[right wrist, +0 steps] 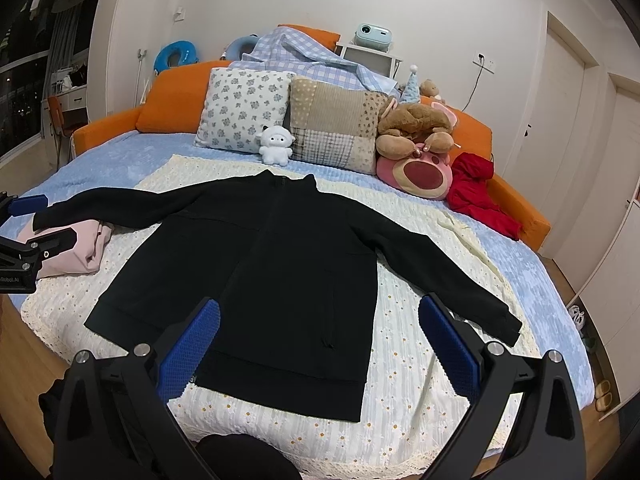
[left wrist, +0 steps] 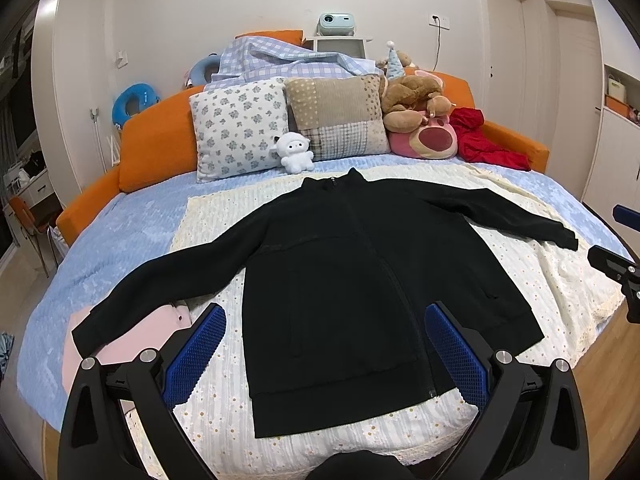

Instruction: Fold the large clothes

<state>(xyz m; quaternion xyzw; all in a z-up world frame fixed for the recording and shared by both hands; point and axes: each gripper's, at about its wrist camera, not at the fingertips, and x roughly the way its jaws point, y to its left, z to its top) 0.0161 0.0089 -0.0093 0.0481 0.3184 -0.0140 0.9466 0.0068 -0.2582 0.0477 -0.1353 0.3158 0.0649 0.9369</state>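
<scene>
A black zip jacket point(left wrist: 332, 280) lies flat, face up, on a white flowered blanket point(left wrist: 540, 280) on the bed, both sleeves spread out to the sides. It also shows in the right wrist view point(right wrist: 272, 264). My left gripper point(left wrist: 326, 316) is open and empty, held above the jacket's hem. My right gripper point(right wrist: 318, 310) is open and empty, also above the hem. The right gripper shows at the right edge of the left wrist view point(left wrist: 616, 268); the left gripper shows at the left edge of the right wrist view point(right wrist: 28, 236).
A folded pink garment point(right wrist: 76, 248) lies under the jacket's left cuff. Pillows point(left wrist: 240, 128), plush toys point(left wrist: 424, 120) and a red garment point(left wrist: 480, 140) line the orange headboard point(left wrist: 156, 140). The bed's front edge is near me.
</scene>
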